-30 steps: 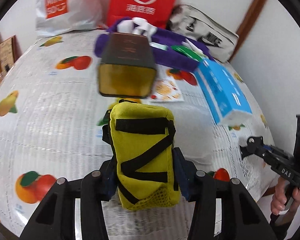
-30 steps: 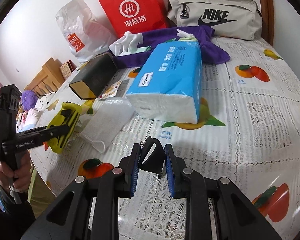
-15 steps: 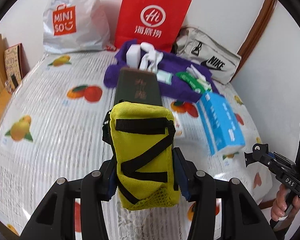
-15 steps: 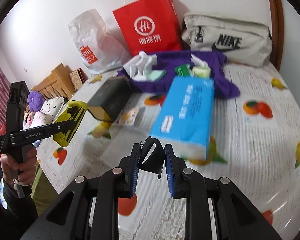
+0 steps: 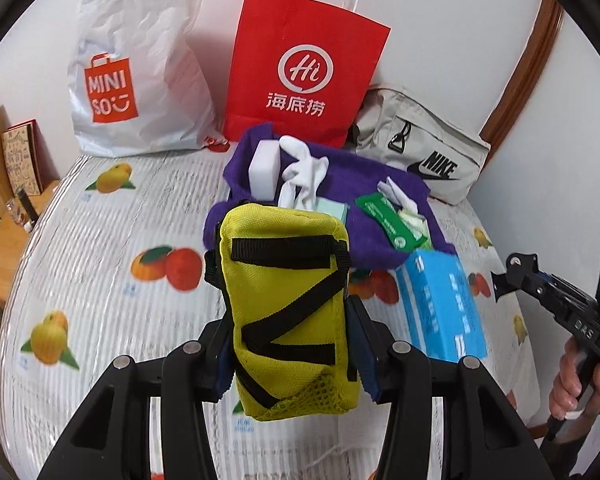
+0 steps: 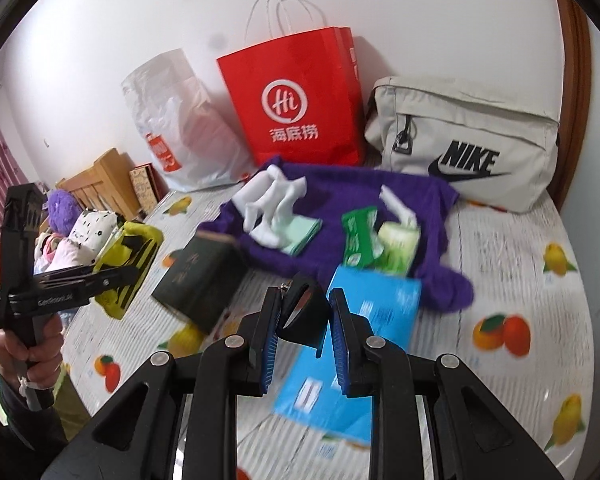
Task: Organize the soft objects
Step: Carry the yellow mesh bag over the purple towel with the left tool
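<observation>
A yellow pouch (image 5: 284, 280) with black straps stands upright between the blue pads of my left gripper (image 5: 288, 320), which is shut on it above the table. In the right wrist view the same pouch (image 6: 134, 256) hangs at the left in that gripper. My right gripper (image 6: 305, 300) is shut on a small black object (image 6: 302, 312), held off the table over a blue tissue pack (image 6: 356, 340). On a purple cloth (image 5: 340, 184) behind lie white socks (image 5: 304, 172), a white block (image 5: 265, 168) and a green tissue pack (image 5: 392, 220).
A dark box (image 6: 200, 276) lies left of the blue pack on the fruit-print tablecloth (image 5: 100, 260). Against the wall stand a white plastic bag (image 5: 140, 60), a red paper bag (image 5: 304, 68) and a beige Nike bag (image 5: 420, 152). A hand (image 5: 580, 384) holds the right gripper's handle.
Both grippers have risen and drawn back from the table with their loads still held. The bags at the wall now show fully, and the pouch now hides the dark box in the left wrist view.
</observation>
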`<state>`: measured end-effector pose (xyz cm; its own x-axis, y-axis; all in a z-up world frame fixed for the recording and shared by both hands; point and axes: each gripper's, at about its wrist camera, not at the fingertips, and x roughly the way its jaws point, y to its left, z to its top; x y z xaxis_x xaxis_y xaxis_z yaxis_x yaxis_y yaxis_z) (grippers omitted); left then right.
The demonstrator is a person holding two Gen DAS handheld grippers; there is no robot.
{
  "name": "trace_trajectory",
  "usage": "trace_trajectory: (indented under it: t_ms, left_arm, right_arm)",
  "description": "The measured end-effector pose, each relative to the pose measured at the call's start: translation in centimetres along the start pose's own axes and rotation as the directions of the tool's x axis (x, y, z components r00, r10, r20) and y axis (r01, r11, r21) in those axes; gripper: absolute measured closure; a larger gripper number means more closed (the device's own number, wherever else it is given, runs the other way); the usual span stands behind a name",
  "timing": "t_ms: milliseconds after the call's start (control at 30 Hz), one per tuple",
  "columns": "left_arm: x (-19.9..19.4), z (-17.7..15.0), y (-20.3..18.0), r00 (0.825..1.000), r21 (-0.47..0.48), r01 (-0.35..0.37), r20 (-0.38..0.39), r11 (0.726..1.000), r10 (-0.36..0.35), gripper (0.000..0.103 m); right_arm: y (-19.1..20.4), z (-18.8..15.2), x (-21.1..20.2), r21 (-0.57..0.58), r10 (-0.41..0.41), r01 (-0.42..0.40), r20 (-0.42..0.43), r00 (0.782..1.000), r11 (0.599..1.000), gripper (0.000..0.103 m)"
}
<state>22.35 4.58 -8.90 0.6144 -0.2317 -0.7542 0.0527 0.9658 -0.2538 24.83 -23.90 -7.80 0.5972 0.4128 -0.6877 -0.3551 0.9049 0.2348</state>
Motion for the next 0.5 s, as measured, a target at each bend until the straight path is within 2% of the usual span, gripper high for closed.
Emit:
trace_trajectory:
  t_ms: [100, 333, 500]
  left_arm:
    - [0.8, 1.2, 0.1, 1.000, -0.008, 0.017, -0.004, 1.000, -0.017, 0.056]
    - [3.3, 4.2, -0.2, 1.000, 0.005, 0.006, -0.019, 1.000, -0.006, 0.056]
    - [5.6, 5.9, -0.2, 0.999, 0.009, 0.013, -0.051, 1.000, -0.012, 0.056]
  right_arm:
    - [-0.9, 1.7, 1.2, -0.005, -0.013, 0.013, 0.000, 1.000, 1.000, 0.079]
    - [-3.8, 5.5, 5.1, -0.023, -0.061, 0.060, -0.022, 0.998, 0.998, 0.079]
    - [-5.9, 6.9, 7.7, -0.022, -0.081, 0.080, -0.051, 0.995, 0.997, 0.079]
